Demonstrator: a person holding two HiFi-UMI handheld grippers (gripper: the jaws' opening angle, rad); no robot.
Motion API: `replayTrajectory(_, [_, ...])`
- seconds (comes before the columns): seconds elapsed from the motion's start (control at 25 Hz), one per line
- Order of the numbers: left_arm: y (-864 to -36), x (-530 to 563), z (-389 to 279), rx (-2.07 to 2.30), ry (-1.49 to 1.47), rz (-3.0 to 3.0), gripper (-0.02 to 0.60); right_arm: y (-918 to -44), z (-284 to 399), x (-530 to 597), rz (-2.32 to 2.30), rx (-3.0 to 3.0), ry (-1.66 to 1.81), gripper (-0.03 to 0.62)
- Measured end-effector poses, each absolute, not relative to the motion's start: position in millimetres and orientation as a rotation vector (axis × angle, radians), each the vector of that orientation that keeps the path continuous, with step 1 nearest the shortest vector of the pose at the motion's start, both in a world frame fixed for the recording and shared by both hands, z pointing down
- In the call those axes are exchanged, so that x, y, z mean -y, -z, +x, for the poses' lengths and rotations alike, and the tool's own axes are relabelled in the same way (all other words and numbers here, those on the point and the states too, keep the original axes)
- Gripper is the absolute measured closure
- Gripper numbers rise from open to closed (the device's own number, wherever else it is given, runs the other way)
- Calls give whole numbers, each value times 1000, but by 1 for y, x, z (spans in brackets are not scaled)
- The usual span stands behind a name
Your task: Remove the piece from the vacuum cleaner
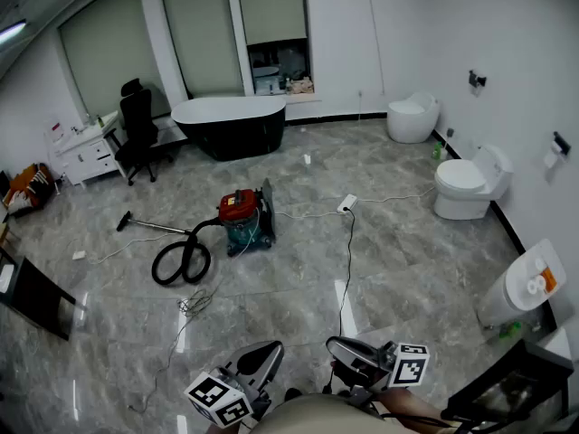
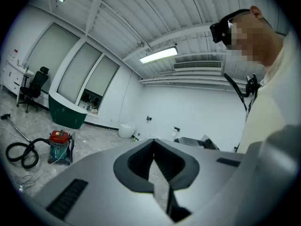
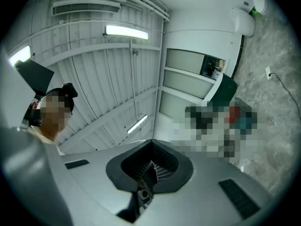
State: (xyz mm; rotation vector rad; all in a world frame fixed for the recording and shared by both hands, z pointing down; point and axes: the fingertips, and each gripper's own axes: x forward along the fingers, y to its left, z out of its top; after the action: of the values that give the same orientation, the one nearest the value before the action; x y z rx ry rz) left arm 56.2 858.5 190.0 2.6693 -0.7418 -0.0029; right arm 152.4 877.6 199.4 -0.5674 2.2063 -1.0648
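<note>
Looking down through the head view, I see the vacuum cleaner (image 1: pixel 244 220), red lid on a teal body, standing on the grey marble floor (image 1: pixel 407 269) at about eleven o'clock from my two grippers and well apart from them. Its black hose (image 1: pixel 181 262) loops off toward the machine's eight o'clock, and the wand (image 1: pixel 149 226) lies out at nine o'clock. A black bathtub (image 1: pixel 231 125) sits beyond at twelve o'clock, and a power strip (image 1: pixel 346 203) lies at the vacuum's three o'clock. The left gripper (image 1: pixel 264 353) and the right gripper (image 1: pixel 348 349) sit low in the frame at six o'clock, close to my body, touching nothing. Through the left gripper view, the left gripper (image 2: pixel 153 142) has its jaw tips met, with nothing between them; the vacuum cleaner (image 2: pixel 59 147) stands far off at eight o'clock, its hose (image 2: pixel 21 154) coiled just beside it. Through the right gripper view, the right gripper (image 3: pixel 151 145) is tipped up toward the white ceiling, where a ceiling light (image 3: pixel 126 31) shows at twelve o'clock, and its jaws are pressed together on nothing.
</note>
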Motion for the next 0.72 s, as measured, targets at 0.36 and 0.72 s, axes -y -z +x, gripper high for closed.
replayTrajectory(0.36, [-190, -836, 5, 791, 50, 2645, 578, -203, 102, -850, -503, -2200, 1146, 592])
replayTrajectory(0.72, [-193, -811, -36, 766, 141, 2590, 578, -195, 72, -842, -485, -2234, 1106, 591])
